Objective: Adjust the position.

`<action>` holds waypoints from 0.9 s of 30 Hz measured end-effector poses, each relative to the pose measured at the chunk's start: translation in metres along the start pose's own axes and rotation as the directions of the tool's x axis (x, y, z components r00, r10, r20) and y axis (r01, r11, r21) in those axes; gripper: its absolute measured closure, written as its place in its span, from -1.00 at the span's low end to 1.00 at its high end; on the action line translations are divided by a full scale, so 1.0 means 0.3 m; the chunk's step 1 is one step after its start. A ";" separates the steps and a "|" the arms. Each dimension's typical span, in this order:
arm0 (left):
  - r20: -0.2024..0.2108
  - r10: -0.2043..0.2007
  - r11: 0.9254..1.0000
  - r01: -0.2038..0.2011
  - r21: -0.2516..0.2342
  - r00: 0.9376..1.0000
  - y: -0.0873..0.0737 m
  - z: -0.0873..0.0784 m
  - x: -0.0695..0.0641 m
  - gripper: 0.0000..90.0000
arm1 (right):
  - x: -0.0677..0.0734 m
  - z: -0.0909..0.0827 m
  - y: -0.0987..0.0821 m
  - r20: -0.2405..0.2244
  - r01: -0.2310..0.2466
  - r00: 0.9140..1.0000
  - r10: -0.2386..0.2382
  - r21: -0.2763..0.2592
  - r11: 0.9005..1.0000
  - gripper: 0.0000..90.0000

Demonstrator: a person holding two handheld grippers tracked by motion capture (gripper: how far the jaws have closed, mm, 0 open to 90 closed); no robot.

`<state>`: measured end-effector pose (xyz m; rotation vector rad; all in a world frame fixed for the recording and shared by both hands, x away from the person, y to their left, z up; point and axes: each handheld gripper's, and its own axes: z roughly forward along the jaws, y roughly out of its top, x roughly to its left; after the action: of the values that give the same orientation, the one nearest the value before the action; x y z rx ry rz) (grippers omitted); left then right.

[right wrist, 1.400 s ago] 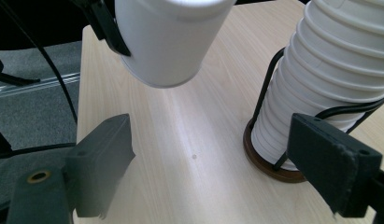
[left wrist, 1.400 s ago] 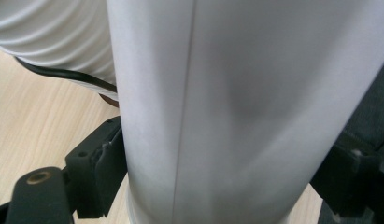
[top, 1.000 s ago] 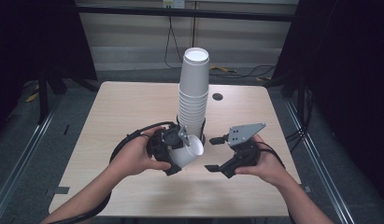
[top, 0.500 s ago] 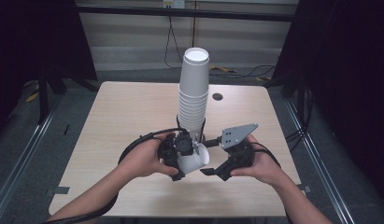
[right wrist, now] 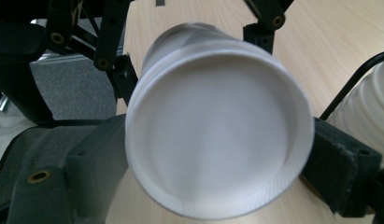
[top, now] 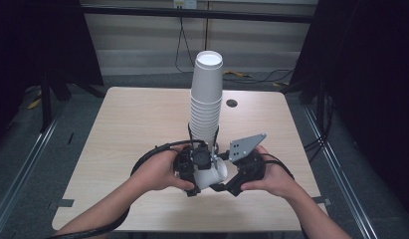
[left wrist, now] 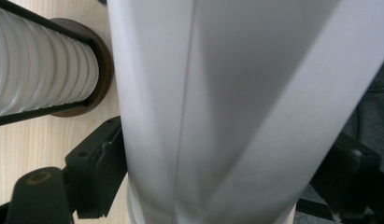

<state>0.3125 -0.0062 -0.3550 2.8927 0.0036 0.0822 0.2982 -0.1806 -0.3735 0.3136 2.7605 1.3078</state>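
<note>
Holding one paper cup between my two claws, its bottom toward the right one

Holding the single paper cup (top: 212, 172) in my left claw (top: 204, 167), I keep it low over the near part of the worktop (top: 132, 119), just in front of the tall stack of cups (top: 207, 99). In the left claw view the cup wall (left wrist: 227, 112) sits close between the two black jaws, which are narrow and pressed on it. The cup lies nearly level, and its long axis points from my left hand (top: 157, 172) toward my right hand (top: 276, 177). In the right claw view I look straight at its round recessed bottom (right wrist: 217, 126), so that end faces my right claw (top: 227, 185). The right jaws stand on both sides of this end, the pads very near the rim; if they already press I cannot tell. I judge that the right claw is the nearer one to take the cup by its bottom end, along this same axis.
</note>
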 end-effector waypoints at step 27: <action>0.021 0.043 0.999 -0.044 0.014 0.999 0.025 0.001 0.003 -0.66 | 0.003 0.026 -0.007 -0.033 0.005 0.999 -0.003 0.038 0.999 -0.58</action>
<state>0.3135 -0.0134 -0.3534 2.9083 -0.0626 0.0605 0.2984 -0.1756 -0.3800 0.2910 2.8147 1.2729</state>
